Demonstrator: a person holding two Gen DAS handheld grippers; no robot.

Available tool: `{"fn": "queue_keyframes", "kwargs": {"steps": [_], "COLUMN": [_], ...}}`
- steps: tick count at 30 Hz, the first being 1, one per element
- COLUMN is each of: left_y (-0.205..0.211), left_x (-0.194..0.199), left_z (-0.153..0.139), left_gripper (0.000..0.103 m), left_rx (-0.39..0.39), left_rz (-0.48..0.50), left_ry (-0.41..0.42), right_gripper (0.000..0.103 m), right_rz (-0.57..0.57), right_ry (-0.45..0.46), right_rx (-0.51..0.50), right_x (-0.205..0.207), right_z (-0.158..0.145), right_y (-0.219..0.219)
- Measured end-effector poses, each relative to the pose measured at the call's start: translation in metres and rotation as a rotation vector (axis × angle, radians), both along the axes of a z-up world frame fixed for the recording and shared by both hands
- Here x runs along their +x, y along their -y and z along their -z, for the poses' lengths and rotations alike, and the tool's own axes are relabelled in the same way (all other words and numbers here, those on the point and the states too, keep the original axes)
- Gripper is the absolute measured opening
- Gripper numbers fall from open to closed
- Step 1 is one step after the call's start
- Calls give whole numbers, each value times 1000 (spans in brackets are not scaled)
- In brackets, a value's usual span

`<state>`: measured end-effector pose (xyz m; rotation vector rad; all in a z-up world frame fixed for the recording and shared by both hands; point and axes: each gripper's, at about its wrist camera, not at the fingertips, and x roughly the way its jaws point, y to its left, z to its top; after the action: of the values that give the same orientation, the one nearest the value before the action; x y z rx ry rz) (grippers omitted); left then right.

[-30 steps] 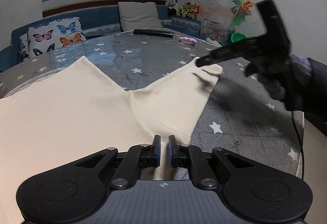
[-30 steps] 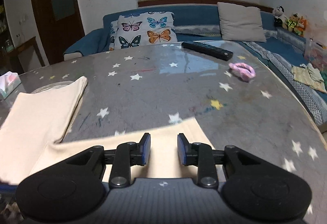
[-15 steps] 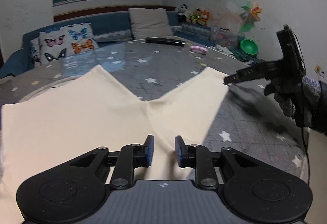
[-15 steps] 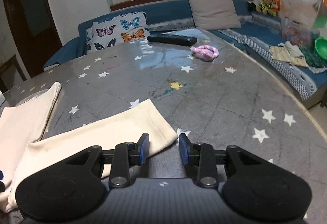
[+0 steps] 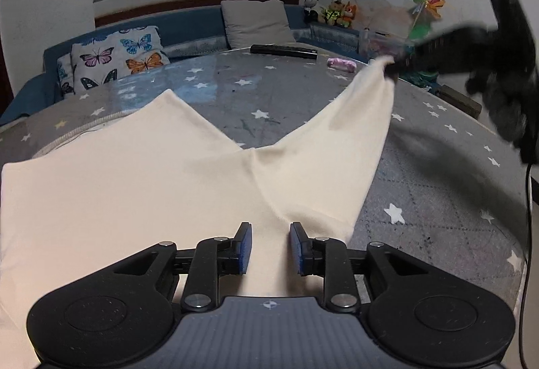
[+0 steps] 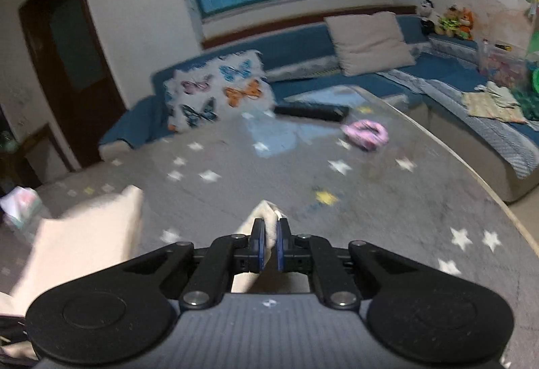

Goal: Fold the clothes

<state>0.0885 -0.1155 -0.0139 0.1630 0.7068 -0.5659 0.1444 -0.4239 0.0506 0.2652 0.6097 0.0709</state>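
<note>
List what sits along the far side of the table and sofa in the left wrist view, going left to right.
butterfly pillow → beige cushion → remote control → pink item → right gripper pinching the cream garment

— Where does the garment lie?
— Spread on the table, two legs running away from the left gripper; the right gripper holds the right leg's end lifted.
— And beyond it?
— A remote and a small bundle at the far edge — the sofa behind, cushions on it.
</note>
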Motion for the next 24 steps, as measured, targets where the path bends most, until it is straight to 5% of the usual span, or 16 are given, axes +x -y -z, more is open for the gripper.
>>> {"fn": "queue_keyframes", "kwargs": {"steps": [11,24], "left_y": [-56,-158], "left_x": [-25,-62], "left_z": [-15,-13], "left_gripper": [36,41], "left_rx": [-61,-143], "left_rz": [-105,-343], "left_ry": [34,27], "right_gripper": [6,6], "right_rz": [-329,-620], "right_ry": [137,34], "right_rx": [-12,-31], "right_x": [-9,-12], "right_z": [-84,-44], "right_y": [-122,-287]}}
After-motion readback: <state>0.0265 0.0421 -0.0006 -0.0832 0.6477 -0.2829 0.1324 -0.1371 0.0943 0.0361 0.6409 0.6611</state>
